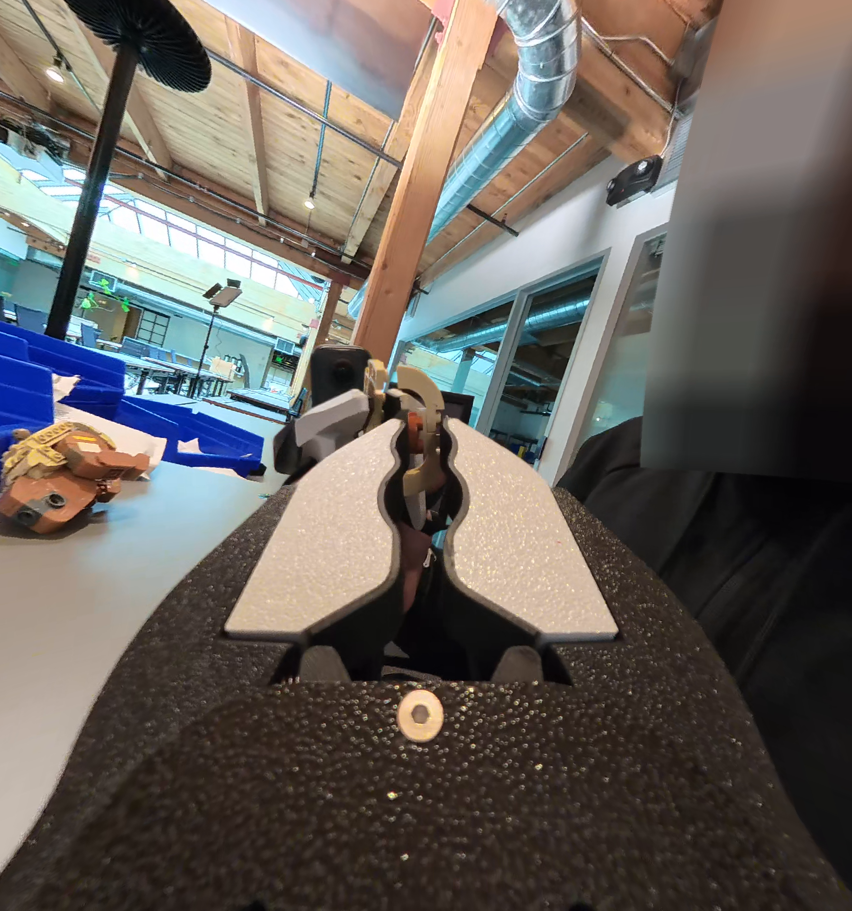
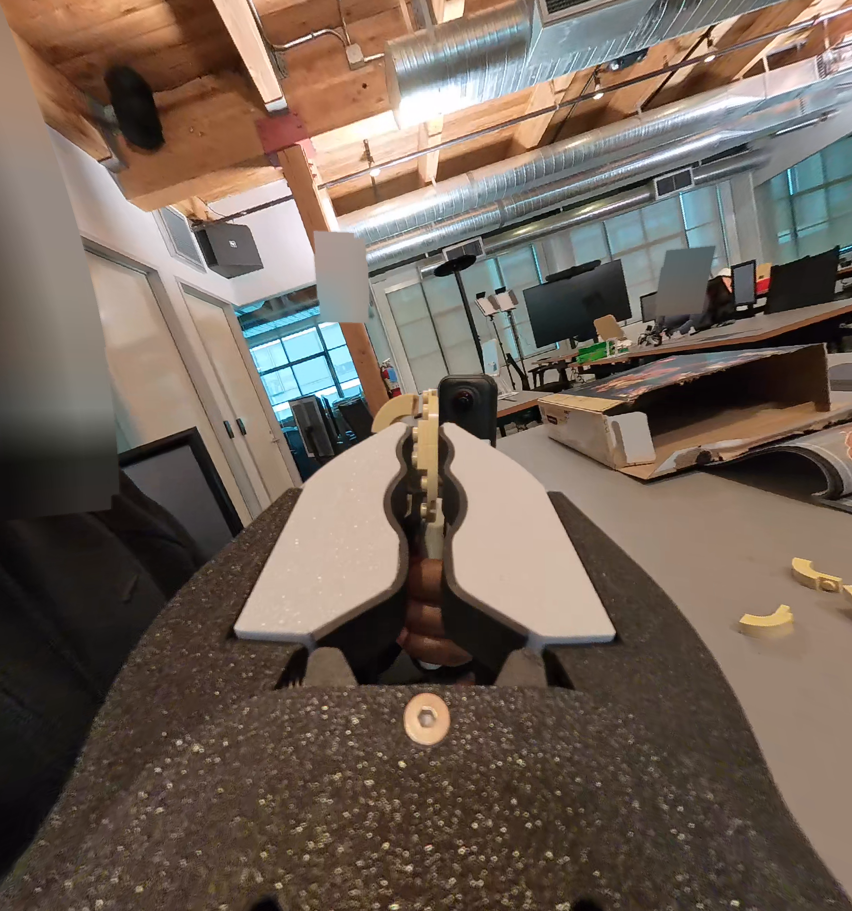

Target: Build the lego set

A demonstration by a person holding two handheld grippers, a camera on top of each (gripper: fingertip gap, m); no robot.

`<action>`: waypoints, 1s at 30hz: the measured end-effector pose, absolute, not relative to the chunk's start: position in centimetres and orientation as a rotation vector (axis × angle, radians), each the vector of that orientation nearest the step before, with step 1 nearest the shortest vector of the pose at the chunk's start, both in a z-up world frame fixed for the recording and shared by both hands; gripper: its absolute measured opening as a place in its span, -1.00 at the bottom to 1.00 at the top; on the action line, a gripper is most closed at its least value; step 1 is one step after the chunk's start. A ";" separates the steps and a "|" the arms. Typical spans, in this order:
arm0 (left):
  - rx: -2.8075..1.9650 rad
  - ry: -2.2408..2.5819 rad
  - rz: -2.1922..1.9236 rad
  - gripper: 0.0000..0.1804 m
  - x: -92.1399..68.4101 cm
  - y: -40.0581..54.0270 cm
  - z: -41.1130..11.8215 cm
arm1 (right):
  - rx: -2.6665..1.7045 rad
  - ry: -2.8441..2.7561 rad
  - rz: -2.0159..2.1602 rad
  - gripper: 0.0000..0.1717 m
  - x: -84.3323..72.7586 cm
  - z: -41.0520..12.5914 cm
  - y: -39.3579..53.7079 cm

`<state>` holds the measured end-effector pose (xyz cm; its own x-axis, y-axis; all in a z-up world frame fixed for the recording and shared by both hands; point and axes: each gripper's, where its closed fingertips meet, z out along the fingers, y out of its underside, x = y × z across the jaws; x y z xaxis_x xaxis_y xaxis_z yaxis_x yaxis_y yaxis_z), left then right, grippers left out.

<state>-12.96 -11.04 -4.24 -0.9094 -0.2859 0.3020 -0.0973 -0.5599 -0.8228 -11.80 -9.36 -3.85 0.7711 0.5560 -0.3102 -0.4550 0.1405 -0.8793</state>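
My left gripper [image 1: 421,429] is shut on a small tan curved brick piece [image 1: 426,443] with an orange-brown part on it, held up above the grey table [image 1: 94,591]. My right gripper [image 2: 424,434] is shut on a tan studded plate [image 2: 426,458], which carries a tan arch [image 2: 394,409] at its far end. The two grippers face each other tip to tip. The right gripper's grey fingers [image 1: 333,419] and camera [image 1: 338,374] show just beyond my left fingertips. The left gripper's camera [image 2: 466,404] shows behind the plate.
A brown and tan brick model [image 1: 64,473] lies on the table at left, near blue bins [image 1: 44,384]. At right are an open cardboard box [image 2: 685,419], a curled booklet [image 2: 833,463] and loose tan arch bricks [image 2: 766,623]. A person in dark clothing [image 1: 710,567] is close behind the grippers. The grippers are tip to tip, or close to it.
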 end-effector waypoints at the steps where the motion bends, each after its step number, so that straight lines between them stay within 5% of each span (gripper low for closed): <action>1: -0.620 1.424 -2.600 -0.88 -13.0 -11.2 -4.3 | -1.232 -0.105 0.726 -0.91 -12.0 -3.9 -9.4; 30: -0.568 1.548 -2.634 -0.88 -14.1 -11.9 -4.7 | -1.243 -0.226 0.638 -0.90 -13.4 -3.5 -10.6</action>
